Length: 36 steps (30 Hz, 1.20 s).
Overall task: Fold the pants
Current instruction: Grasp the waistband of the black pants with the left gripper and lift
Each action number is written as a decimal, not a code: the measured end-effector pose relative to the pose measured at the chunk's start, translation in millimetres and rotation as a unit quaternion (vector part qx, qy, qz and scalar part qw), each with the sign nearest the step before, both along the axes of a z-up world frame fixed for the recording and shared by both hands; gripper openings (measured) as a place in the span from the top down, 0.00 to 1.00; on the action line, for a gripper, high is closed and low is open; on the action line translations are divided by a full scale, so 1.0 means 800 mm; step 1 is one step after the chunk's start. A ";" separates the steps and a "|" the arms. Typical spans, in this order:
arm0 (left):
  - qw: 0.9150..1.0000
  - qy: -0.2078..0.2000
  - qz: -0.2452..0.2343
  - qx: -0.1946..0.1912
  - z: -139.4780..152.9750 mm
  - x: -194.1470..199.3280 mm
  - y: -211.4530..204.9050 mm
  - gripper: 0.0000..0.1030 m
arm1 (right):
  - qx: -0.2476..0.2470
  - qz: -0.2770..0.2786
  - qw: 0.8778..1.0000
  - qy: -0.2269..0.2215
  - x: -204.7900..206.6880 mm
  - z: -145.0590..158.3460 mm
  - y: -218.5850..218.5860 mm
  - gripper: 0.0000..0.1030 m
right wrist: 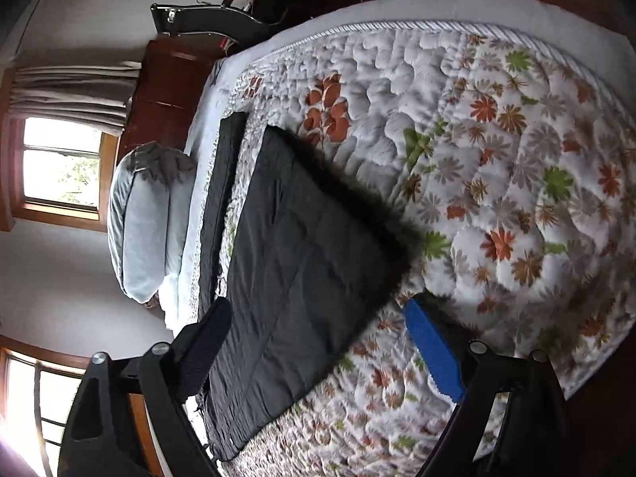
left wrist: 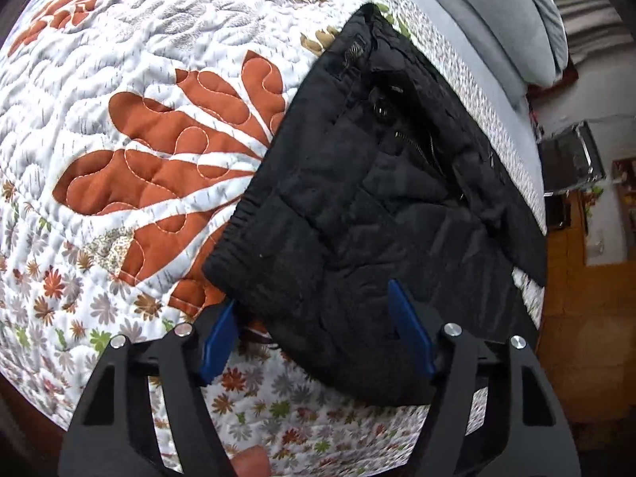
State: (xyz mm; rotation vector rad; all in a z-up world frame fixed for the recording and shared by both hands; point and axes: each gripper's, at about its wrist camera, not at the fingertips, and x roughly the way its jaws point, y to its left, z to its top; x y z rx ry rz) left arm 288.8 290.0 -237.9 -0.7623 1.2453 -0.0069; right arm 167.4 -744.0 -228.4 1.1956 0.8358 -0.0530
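Note:
Black pants (left wrist: 381, 198) lie folded on a floral quilt (left wrist: 139, 139), waistband, button and open zipper facing up. My left gripper (left wrist: 314, 322) is open just above the pants' near edge, its blue pads (left wrist: 411, 334) apart, holding nothing. In the right wrist view the pants (right wrist: 294, 270) are a dark rectangular fold lying flat on the quilt (right wrist: 497, 159), with one narrow strip of black cloth (right wrist: 222, 198) apart along the bed's side. My right gripper (right wrist: 318, 338) is open above the fold's near end, empty.
A grey pillow (right wrist: 147, 230) lies at the bed's head, also seen in the left wrist view (left wrist: 497, 12). A wooden headboard (right wrist: 167, 91), curtains and windows (right wrist: 59, 163) stand beyond. The wooden floor (left wrist: 588, 298) lies past the bed edge.

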 end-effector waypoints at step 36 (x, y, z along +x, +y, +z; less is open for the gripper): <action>0.999 0.040 0.018 -0.004 0.007 -0.090 0.070 0.61 | -0.044 0.089 0.994 0.036 -0.027 -0.014 0.039 0.68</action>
